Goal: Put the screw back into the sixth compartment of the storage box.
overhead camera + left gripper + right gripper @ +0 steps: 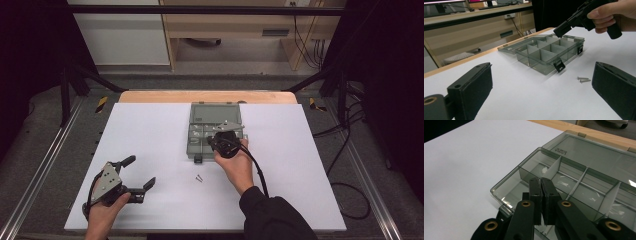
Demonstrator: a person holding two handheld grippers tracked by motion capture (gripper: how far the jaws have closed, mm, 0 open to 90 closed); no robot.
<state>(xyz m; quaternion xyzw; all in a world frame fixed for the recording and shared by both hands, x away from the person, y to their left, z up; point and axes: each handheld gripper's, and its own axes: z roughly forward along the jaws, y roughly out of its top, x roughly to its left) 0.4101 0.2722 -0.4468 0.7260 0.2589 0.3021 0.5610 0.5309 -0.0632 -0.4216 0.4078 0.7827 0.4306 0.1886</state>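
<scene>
Sorting progress: two screws left on tabletop near front edge; box open.
Right tongs: closed over box, contents unclear.
Left tongs: wide open, empty.

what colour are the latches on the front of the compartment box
Black, against the see-through smoky grey box; the latches show best in the left gripper view.

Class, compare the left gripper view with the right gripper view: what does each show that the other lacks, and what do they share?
Left gripper view alone: two small metal screws lying on the white table near the box's front latches, plus the left gripper with jaws wide apart. Right gripper view alone: the right gripper with its jaws pressed together over a compartment, and embossed lettering on the open lid. Both: the smoky transparent plastic compartment box with white dividers.
</scene>
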